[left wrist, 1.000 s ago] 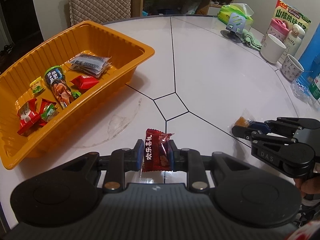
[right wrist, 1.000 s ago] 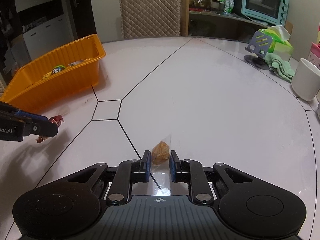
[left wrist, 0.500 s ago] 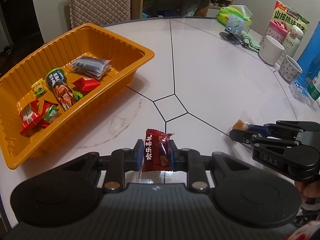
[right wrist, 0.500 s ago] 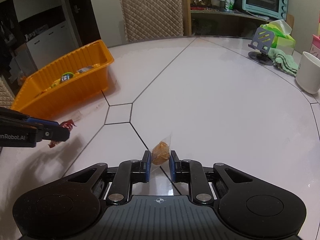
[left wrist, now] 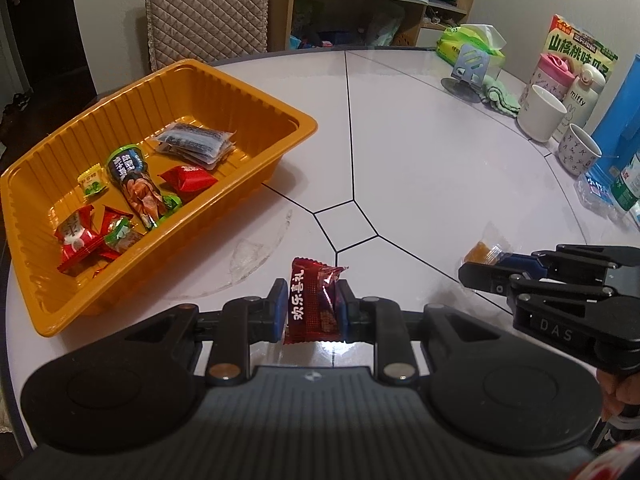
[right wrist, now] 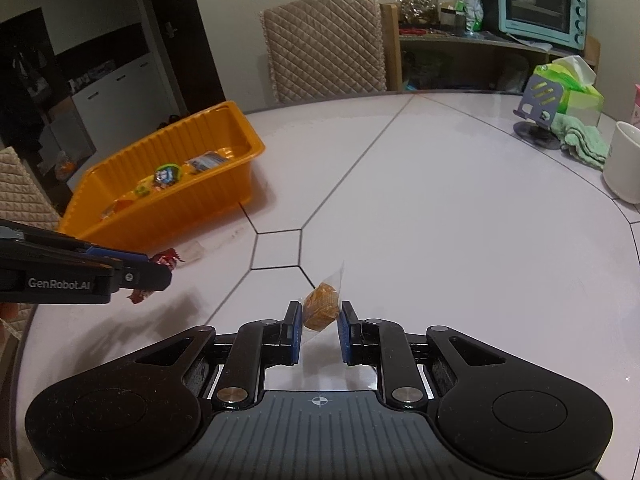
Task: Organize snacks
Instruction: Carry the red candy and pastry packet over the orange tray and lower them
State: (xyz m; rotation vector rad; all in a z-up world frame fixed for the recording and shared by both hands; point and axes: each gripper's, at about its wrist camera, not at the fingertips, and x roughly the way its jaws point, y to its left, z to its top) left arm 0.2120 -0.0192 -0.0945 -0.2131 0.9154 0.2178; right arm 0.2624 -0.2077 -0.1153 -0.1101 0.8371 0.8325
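My left gripper [left wrist: 312,304] is shut on a dark red candy packet [left wrist: 314,300] with white characters, held just above the white table. An orange tray [left wrist: 256,92] lies ahead to the left, with several wrapped snacks in it. In the right wrist view my right gripper [right wrist: 319,322] is shut on a clear-wrapped brown snack [right wrist: 321,305], lifted off the table. From the left wrist view the right gripper [left wrist: 480,270] shows at the right with that brown snack [left wrist: 478,251]. The right wrist view has the left gripper [right wrist: 156,272] at its left edge, in front of the orange tray [right wrist: 168,200].
Mugs [left wrist: 540,114], a pink bottle, a snack box and a blue carton crowd the table's right rim. A phone stand [right wrist: 538,114], green cloth and tissue pack sit at the far right. A quilted chair [right wrist: 324,48] stands behind the table. A crumpled clear wrapper [left wrist: 252,256] lies by the tray.
My right gripper has risen with the brown snack, and the tray now shows more inward in its view. The left gripper holds its packet almost still.
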